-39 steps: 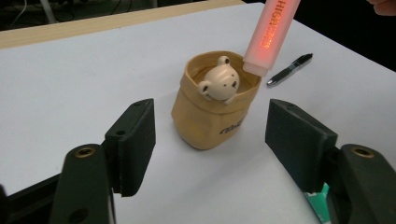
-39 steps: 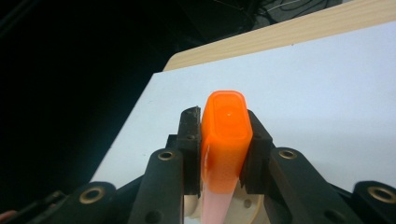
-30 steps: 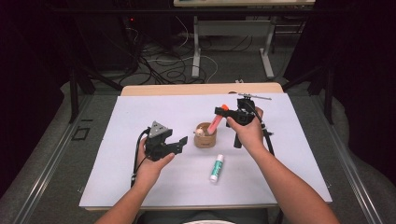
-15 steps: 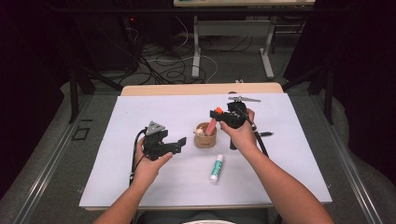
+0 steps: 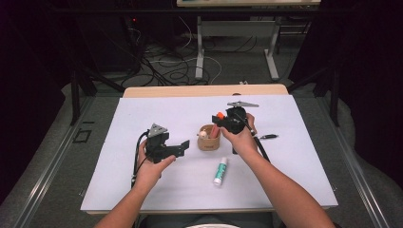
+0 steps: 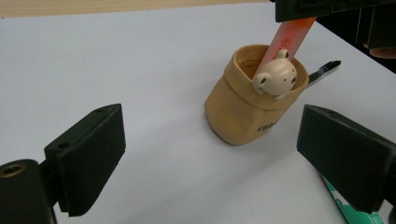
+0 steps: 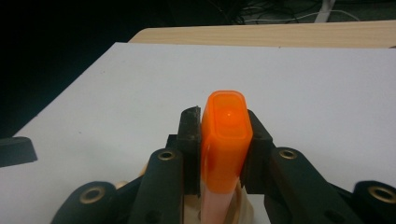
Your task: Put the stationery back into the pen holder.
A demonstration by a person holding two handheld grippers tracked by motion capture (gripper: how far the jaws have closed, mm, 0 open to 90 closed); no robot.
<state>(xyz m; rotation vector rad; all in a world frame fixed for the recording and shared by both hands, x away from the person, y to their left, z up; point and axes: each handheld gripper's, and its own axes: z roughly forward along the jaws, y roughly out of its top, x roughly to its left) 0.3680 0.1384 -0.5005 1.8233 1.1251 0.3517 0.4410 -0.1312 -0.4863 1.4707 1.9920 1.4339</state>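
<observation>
The right gripper (image 5: 222,119) is clamped on an orange marker (image 7: 223,140), its two black pads pressing the flat sides just below the rounded orange cap. The marker slants down into a small tan cup (image 5: 208,137), and in the left gripper view its pale pink lower end (image 6: 285,42) sits inside the cup's mouth, behind a little cream bear head (image 6: 275,77) perched on the rim. The cup (image 6: 247,107) looks soft and matte, with a rolled lip and dark lettering low on its side.

The left gripper (image 5: 183,146) is held just to the cup's left, level with it, and its jaws have just been opening; they now stand wide apart with nothing between the ribbed black pads (image 6: 95,158), only bare table.

Near the cup's front right lies a glue stick (image 5: 220,171), white with a green end, flat on the surface and clear of both tools. A thin black pen (image 5: 268,137) lies beyond the right hand (image 5: 243,140), well apart from the cup. Everything rests on a smooth white sheet (image 5: 142,114) covering a wooden table (image 5: 204,90), whose pale edge shows at the far side. Nothing blocks the cup's mouth apart from the bear head at its rim.
</observation>
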